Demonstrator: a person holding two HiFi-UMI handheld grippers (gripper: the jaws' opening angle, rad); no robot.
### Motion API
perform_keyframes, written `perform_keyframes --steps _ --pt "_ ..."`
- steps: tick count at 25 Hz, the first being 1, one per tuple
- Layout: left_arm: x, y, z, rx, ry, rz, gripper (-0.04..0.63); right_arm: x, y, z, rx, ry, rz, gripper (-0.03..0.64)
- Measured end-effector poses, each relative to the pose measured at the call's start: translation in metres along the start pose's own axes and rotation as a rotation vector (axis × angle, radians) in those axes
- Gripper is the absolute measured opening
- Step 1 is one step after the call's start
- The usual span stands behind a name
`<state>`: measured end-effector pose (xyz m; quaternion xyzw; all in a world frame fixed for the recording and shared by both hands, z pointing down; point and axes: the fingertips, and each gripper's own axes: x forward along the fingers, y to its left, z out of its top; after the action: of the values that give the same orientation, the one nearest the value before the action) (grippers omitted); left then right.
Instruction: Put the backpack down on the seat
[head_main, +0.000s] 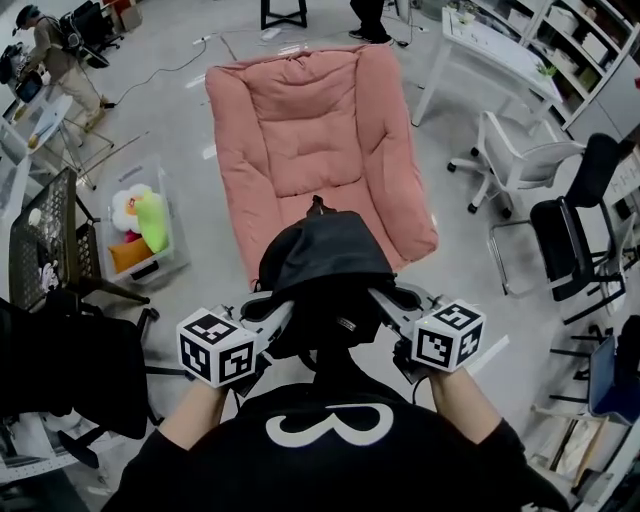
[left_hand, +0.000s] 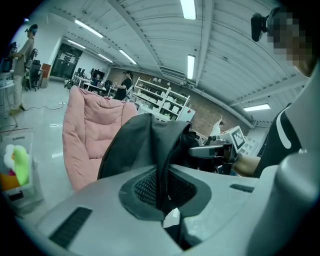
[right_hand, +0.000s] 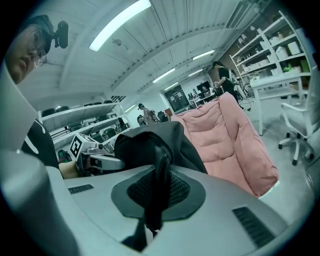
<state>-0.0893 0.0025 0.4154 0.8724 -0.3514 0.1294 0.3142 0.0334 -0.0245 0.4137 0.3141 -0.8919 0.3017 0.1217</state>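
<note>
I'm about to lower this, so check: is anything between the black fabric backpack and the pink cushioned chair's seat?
Nothing visible is in the way. The black fabric backpack, clamped by the left gripper and right gripper, hangs at the front edge of the pink cushioned chair, and the chair's seat cushion lies bare.

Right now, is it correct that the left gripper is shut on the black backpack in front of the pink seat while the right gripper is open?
Not quite: the right gripper view shows the right gripper shut on the black backpack too, like the left gripper, in front of the pink seat.
</note>
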Motion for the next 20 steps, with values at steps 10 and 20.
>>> perform_keyframes --steps 10,20 --pt "0.084 0.068 0.070 -0.039 0.058 -0.008 0.014 0.058 -0.092 0.072 0.020 0.028 -0.009 0.021" --pt "0.162 0.128 0.119 -0.041 0.101 0.015 0.014 0.107 -0.176 0.119 0.049 0.056 -0.005 0.021"
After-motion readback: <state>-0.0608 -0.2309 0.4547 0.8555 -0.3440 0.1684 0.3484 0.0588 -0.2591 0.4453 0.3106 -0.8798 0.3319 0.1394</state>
